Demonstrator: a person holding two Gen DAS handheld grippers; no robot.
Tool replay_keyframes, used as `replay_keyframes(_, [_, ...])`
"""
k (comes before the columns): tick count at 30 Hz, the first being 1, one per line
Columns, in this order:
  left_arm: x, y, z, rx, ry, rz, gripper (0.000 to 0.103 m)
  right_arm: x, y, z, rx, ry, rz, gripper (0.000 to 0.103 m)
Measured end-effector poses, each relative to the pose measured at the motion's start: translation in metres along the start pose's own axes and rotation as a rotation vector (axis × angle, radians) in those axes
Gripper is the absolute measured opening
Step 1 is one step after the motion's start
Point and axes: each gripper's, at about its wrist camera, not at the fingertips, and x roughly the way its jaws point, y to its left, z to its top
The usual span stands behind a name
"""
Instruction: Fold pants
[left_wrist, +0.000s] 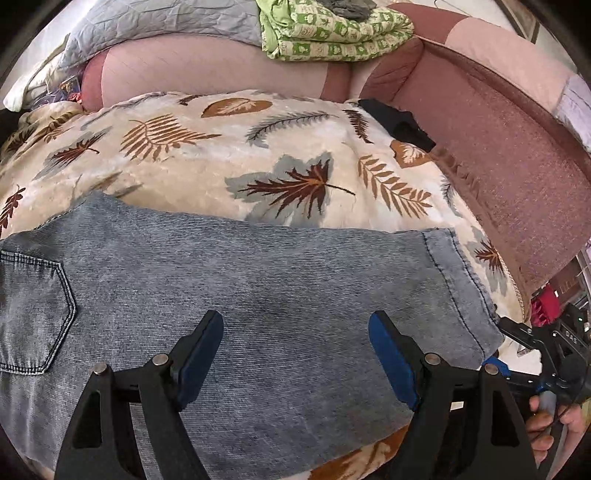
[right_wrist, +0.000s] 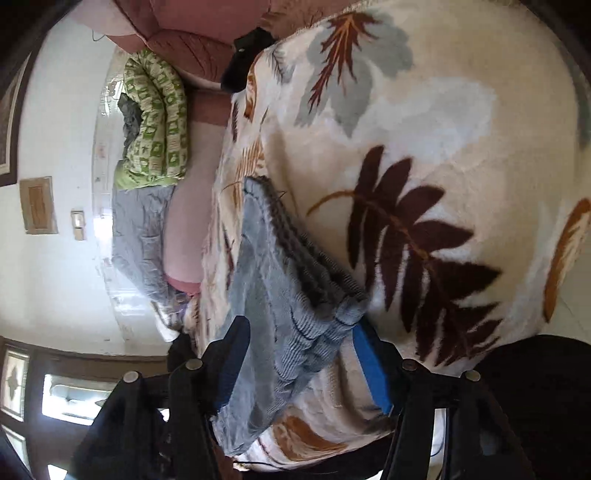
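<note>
Grey-blue denim pants (left_wrist: 229, 280) lie flat on a leaf-patterned blanket (left_wrist: 207, 155), with a back pocket (left_wrist: 33, 314) at the left and the leg hem (left_wrist: 458, 280) at the right. My left gripper (left_wrist: 295, 328) is open and hovers over the middle of the pant leg. My right gripper (left_wrist: 524, 343) shows at the hem's near corner in the left wrist view. In the right wrist view my right gripper (right_wrist: 299, 332) is open, its jaws on either side of the hem edge of the pants (right_wrist: 280, 295).
A pink sofa backrest (left_wrist: 221, 70) and armrest (left_wrist: 498, 155) border the blanket. A green patterned quilt (left_wrist: 332, 33) and a grey quilt (left_wrist: 159, 22) sit on top of the backrest. A black item (left_wrist: 399, 122) lies in the sofa corner.
</note>
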Motion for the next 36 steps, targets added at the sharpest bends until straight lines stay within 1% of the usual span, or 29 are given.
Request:
replay_keyframes(2, [0.006,0.000,0.003,-0.012,0.006,-0.002,0.081,-0.008,0.001,0.005,-0.027,-0.036,-0.038,0.062])
replay_keyframes(4, [0.012,-0.002,0.005,-0.014,0.014,-0.009,0.081,-0.007,-0.004,0.013,-0.005,-0.018,-0.024,0.062])
replay_keyframes(6, [0.020,-0.007,0.005,-0.003,0.030,-0.009,0.081,-0.005,0.002,0.015,-0.031,-0.005,-0.033,0.061])
replay_keyframes(8, [0.032,-0.013,0.005,0.020,0.050,0.019,0.081,-0.003,0.008,0.017,-0.071,-0.006,-0.067,0.047])
replay_keyframes(9, [0.039,-0.014,0.004,0.030,0.064,0.048,0.081,-0.002,0.007,0.018,-0.072,-0.004,-0.078,0.029])
replay_keyframes(11, [0.049,-0.017,0.003,0.056,0.098,0.112,0.081,0.000,0.006,0.019,-0.079,0.006,-0.087,0.027])
replay_keyframes(13, [0.041,-0.021,0.006,0.075,0.088,0.143,0.081,0.000,0.009,0.019,-0.107,0.004,-0.107,0.026])
replay_keyframes(14, [0.033,-0.022,0.007,0.075,0.062,0.135,0.081,0.000,0.011,0.019,-0.116,0.003,-0.113,0.026])
replay_keyframes(15, [0.022,-0.022,0.009,0.079,0.011,0.131,0.081,0.000,0.013,0.019,-0.127,0.007,-0.120,0.028])
replay_keyframes(16, [0.016,-0.022,0.009,0.086,-0.013,0.145,0.081,0.000,0.013,0.020,-0.119,0.007,-0.113,0.029])
replay_keyframes(17, [0.012,-0.019,0.009,0.095,-0.024,0.184,0.081,0.001,0.012,0.020,-0.107,0.008,-0.110,0.029])
replay_keyframes(19, [0.019,-0.012,0.007,0.088,0.000,0.224,0.081,0.002,0.012,0.021,-0.111,0.014,-0.117,0.031])
replay_keyframes(20, [0.034,-0.007,0.004,0.092,0.059,0.272,0.082,0.004,0.014,0.021,-0.119,0.014,-0.124,0.031])
replay_keyframes(21, [0.053,-0.005,-0.002,0.116,0.149,0.298,0.082,0.005,0.016,0.021,-0.131,0.019,-0.134,0.031])
replay_keyframes(22, [0.053,-0.007,-0.003,0.145,0.116,0.307,0.086,0.007,0.019,0.022,-0.145,0.025,-0.146,0.030])
replay_keyframes(23, [0.045,-0.010,-0.002,0.163,0.093,0.308,0.085,0.007,0.021,0.022,-0.156,0.025,-0.160,0.027])
replay_keyframes(24, [0.041,-0.011,-0.001,0.161,0.106,0.287,0.085,0.007,0.023,0.022,-0.164,0.031,-0.172,0.026])
replay_keyframes(25, [0.031,-0.010,0.000,0.140,0.102,0.237,0.085,0.007,0.026,0.022,-0.174,0.031,-0.184,0.026])
replay_keyframes(26, [0.022,-0.009,-0.001,0.128,0.077,0.219,0.085,0.008,0.028,0.022,-0.183,0.031,-0.197,0.025])
replay_keyframes(27, [0.012,-0.007,-0.004,0.128,0.042,0.225,0.085,0.008,0.031,0.021,-0.192,0.029,-0.208,0.025])
replay_keyframes(28, [0.009,-0.005,-0.007,0.133,0.028,0.239,0.085,0.008,0.034,0.021,-0.201,0.026,-0.219,0.024])
replay_keyframes(29, [0.009,0.001,-0.012,0.136,0.032,0.267,0.085,0.009,0.038,0.020,-0.213,0.022,-0.233,0.024])
replay_keyframes(30, [0.019,0.006,-0.016,0.133,0.068,0.288,0.085,0.009,0.041,0.019,-0.220,0.020,-0.241,0.023])
replay_keyframes(31, [0.033,0.010,-0.019,0.134,0.122,0.294,0.088,0.008,0.046,0.018,-0.230,0.016,-0.250,0.023])
replay_keyframes(32, [0.037,0.010,-0.023,0.172,0.075,0.305,0.095,0.007,0.053,0.017,-0.246,0.011,-0.259,0.022])
replay_keyframes(33, [0.037,0.007,-0.023,0.197,0.064,0.321,0.096,0.006,0.061,0.016,-0.266,0.006,-0.269,0.021])
replay_keyframes(34, [0.037,0.004,-0.023,0.206,0.070,0.327,0.096,0.003,0.073,0.013,-0.298,-0.005,-0.279,0.021])
replay_keyframes(36, [0.037,0.006,-0.021,0.187,0.087,0.309,0.095,-0.002,0.095,0.009,-0.350,-0.022,-0.290,0.020])
